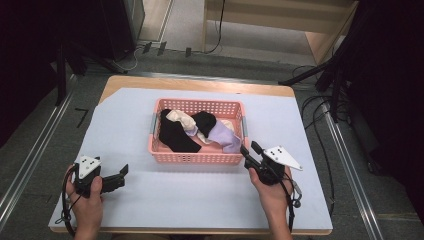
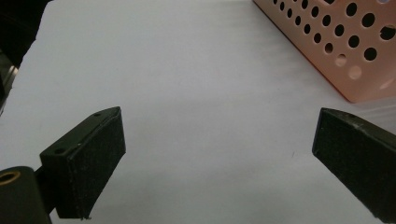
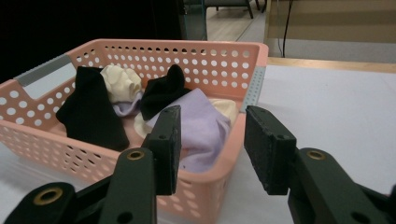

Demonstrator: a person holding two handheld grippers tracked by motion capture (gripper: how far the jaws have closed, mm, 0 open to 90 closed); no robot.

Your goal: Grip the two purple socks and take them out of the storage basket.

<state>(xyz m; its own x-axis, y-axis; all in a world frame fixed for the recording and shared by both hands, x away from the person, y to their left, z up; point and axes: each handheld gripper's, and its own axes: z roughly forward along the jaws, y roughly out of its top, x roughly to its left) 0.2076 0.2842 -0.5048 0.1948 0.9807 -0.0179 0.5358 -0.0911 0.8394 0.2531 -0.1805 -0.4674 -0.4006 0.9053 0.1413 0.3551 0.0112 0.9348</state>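
A pink perforated basket point(image 1: 195, 159) stands on the white-covered table and holds several socks: a long black one point(image 1: 175, 135), a cream one point(image 1: 180, 119), a second black one point(image 1: 204, 120) and a lilac one point(image 1: 222, 135). My right gripper point(image 1: 249, 147) hovers just outside the basket's near right corner, its jaws partly apart with nothing between them. In the right gripper view the gripper point(image 3: 212, 116) points at the lilac sock point(image 3: 201, 123) over the basket rim point(image 3: 187, 44). My left gripper point(image 1: 122, 174) rests low at the table's left, wide open and empty point(image 2: 219, 135), with the basket wall point(image 2: 336, 42) to its right.
The white sheet point(image 1: 200, 195) covers most of the wooden table. Cables and dark stands lie on the floor to the right point(image 1: 320, 115) and behind the table. The table's near edge runs just below both hands.
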